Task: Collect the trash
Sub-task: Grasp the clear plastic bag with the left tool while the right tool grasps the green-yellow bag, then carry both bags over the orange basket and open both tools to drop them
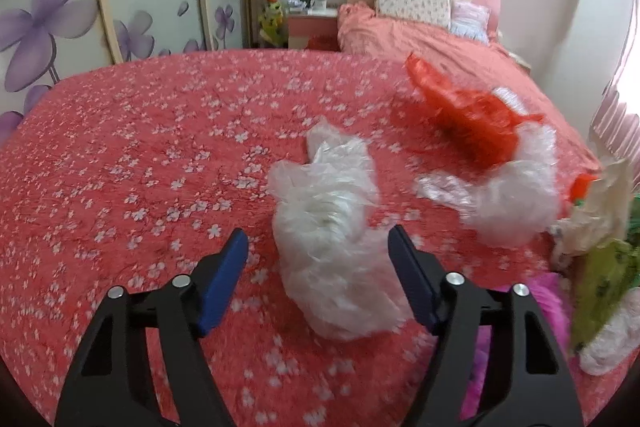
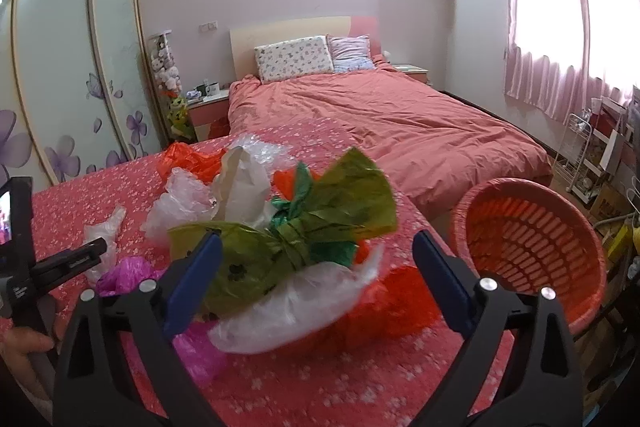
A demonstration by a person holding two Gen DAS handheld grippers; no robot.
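Observation:
Crumpled plastic bags lie on a red flowered cover [image 1: 140, 155]. In the left wrist view my left gripper [image 1: 318, 243] is open, its blue pads either side of a white clear bag [image 1: 332, 227]. A red bag [image 1: 472, 119] and another clear bag [image 1: 520, 195] lie beyond to the right. In the right wrist view my right gripper [image 2: 318, 247] is open around a green knotted bag [image 2: 296, 227] that rests on a clear bag [image 2: 288, 307] and a red bag [image 2: 396, 303]. An orange slotted basket [image 2: 528, 247] stands to the right, beside the cover.
A pink bag [image 2: 124, 275] and more white bags [image 2: 240, 187] lie left of the green one. A bed with a salmon duvet [image 2: 380, 123] is behind. Wardrobe doors [image 2: 60, 67] stand at left, a rack with clutter [image 2: 592, 155] at right by the curtained window.

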